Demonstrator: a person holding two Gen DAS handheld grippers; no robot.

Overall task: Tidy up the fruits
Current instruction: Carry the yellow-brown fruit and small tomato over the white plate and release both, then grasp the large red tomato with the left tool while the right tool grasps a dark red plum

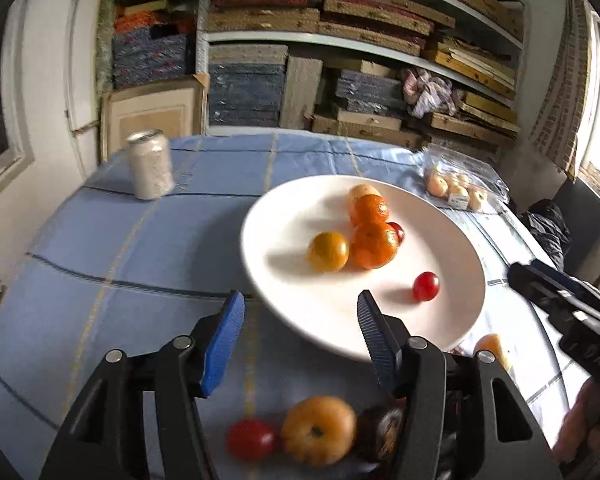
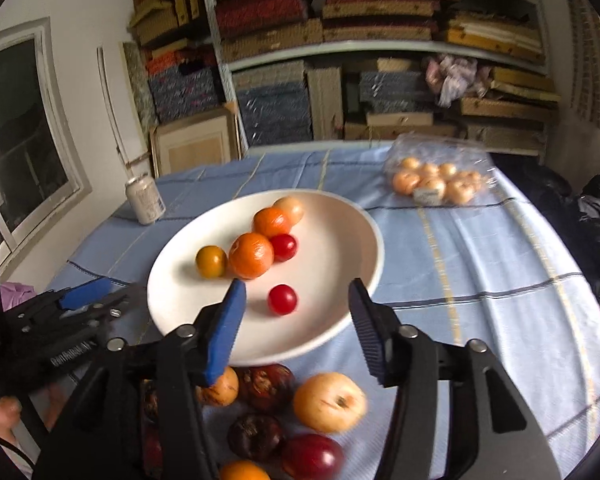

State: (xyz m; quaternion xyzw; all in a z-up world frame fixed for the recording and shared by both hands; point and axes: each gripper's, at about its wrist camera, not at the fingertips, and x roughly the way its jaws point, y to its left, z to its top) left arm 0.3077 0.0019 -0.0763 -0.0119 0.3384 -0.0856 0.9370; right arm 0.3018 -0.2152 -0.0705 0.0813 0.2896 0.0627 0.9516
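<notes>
Both tools hang wide open and empty over the near rim of the white plate [image 2: 356, 216]: left tool [image 1: 300, 320], right tool [image 2: 296, 312]. Oranges [image 2: 251, 255] and a red tomato [image 2: 282, 299] sit on the plate; loose fruit [image 2: 329, 402] lies just below its rim.

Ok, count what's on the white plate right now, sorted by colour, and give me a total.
On the white plate:
Orange: 2
Red: 2
Yellow-green: 1
Pale tan: 1
Total: 6

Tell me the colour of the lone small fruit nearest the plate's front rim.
Red, a glossy cherry-tomato look; clearest in the right wrist view.
</notes>
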